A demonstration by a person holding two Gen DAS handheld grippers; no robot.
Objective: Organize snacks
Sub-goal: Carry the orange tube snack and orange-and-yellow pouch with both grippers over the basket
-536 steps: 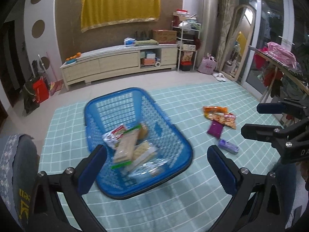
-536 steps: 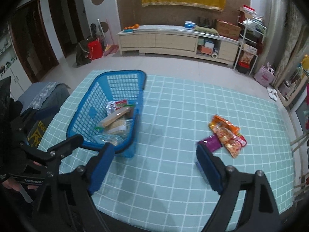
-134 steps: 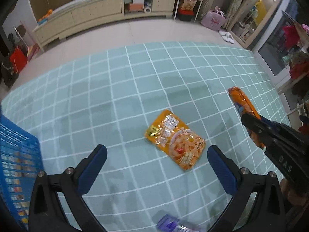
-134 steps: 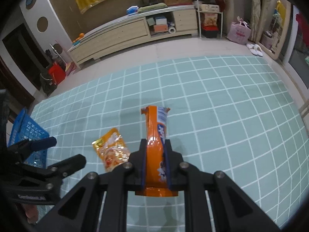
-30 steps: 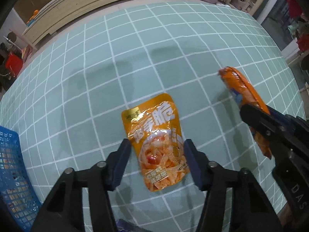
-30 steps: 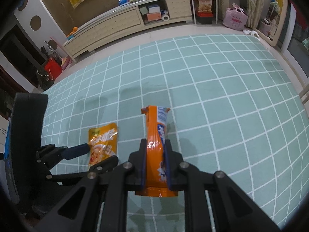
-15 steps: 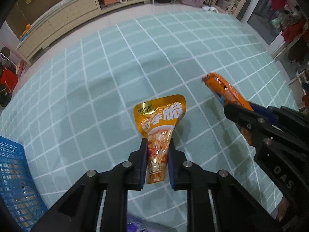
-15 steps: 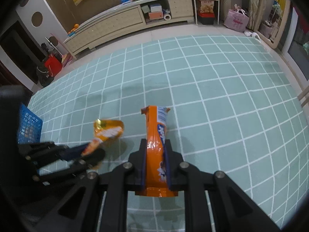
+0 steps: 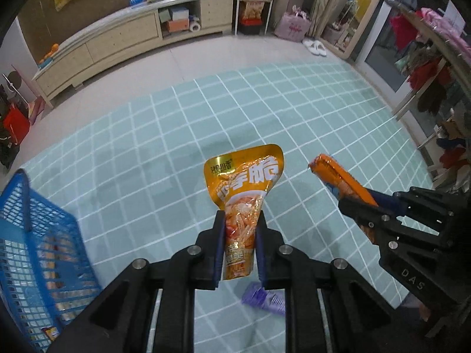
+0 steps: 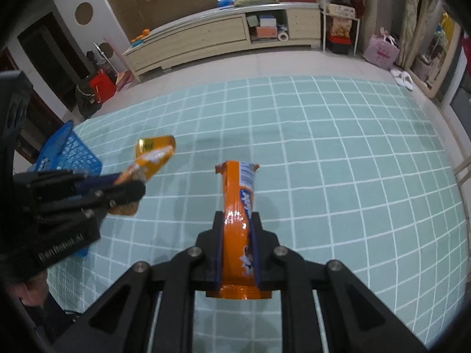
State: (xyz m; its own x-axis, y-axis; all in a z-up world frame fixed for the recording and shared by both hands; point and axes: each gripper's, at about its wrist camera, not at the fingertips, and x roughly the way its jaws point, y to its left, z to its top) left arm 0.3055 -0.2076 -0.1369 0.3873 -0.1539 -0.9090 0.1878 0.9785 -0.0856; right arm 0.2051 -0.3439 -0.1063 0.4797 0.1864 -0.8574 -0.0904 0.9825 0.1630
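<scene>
My left gripper [image 9: 239,220] is shut on a yellow-orange snack pouch [image 9: 244,182], held up off the teal checked mat [image 9: 147,153]. The same pouch [image 10: 150,158] shows at the left of the right wrist view, in the left gripper [image 10: 117,188]. My right gripper [image 10: 237,220] is shut on a long orange snack pack [image 10: 238,194] that sticks up between its jaws. That pack [image 9: 338,176] and the right gripper [image 9: 371,206] appear at the right of the left wrist view. A blue basket [image 9: 32,235] holding several snacks stands at the left.
A small purple packet [image 9: 265,297] lies on the mat just below the left gripper. A low beige cabinet [image 10: 206,41] runs along the far wall. A clothes rack [image 9: 435,58] and a mirror stand at the right, beyond the mat [image 10: 323,147].
The left jaws have shut on the yellow pouch and lifted it off the mat. Both grippers have risen and shifted, and the blue basket has come further into view at the left.
</scene>
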